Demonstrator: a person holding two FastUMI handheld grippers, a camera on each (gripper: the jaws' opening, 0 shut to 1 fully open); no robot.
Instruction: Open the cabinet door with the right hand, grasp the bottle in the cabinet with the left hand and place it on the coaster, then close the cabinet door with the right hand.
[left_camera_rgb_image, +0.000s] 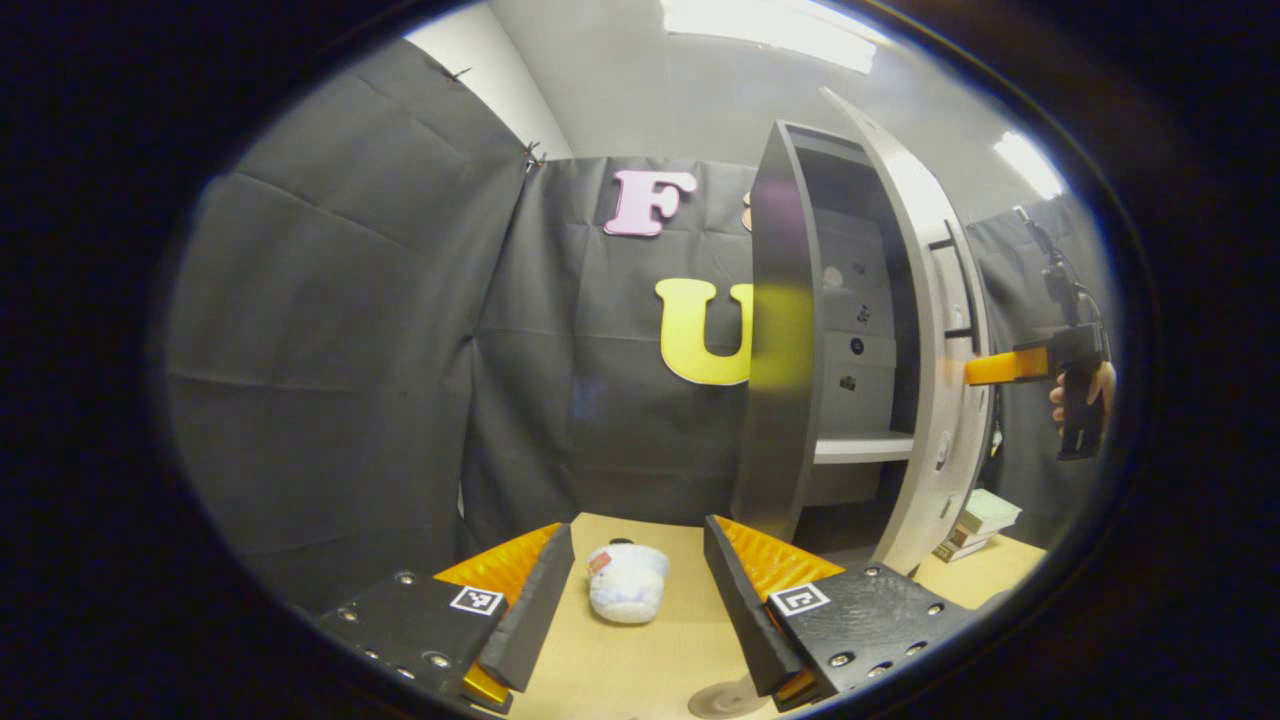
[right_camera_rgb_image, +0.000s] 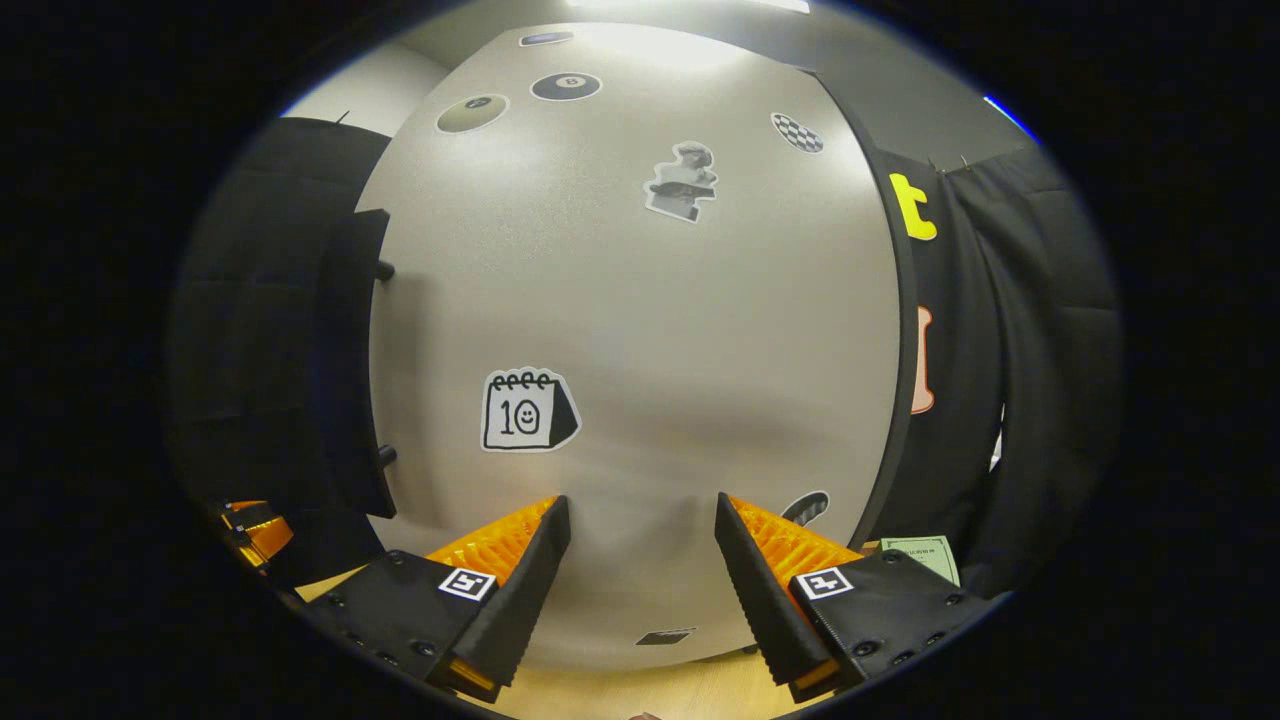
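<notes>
The cabinet (left_camera_rgb_image: 780, 350) stands on the wooden table with its pale door (left_camera_rgb_image: 925, 250) swung partly open, its dark bar handle (left_camera_rgb_image: 962, 290) on the outer face. Inside I see a white shelf (left_camera_rgb_image: 865, 447); no bottle is visible from this angle. My left gripper (left_camera_rgb_image: 637, 535) is open, low over the table, well in front of the cabinet. A round coaster (left_camera_rgb_image: 725, 700) peeks out at the bottom edge. In the right gripper view the stickered door (right_camera_rgb_image: 640, 300) is very close, its handle (right_camera_rgb_image: 350, 360) to the left. My right gripper (right_camera_rgb_image: 640, 505) is open, its tips at the door's outer face.
A white fluffy toy (left_camera_rgb_image: 627, 582) lies on the table (left_camera_rgb_image: 620, 670) between my left fingers' line of sight. A small stack of books (left_camera_rgb_image: 985, 520) sits beyond the door. A hand (left_camera_rgb_image: 1085, 395) holds the right gripper (left_camera_rgb_image: 1000, 368) against the door.
</notes>
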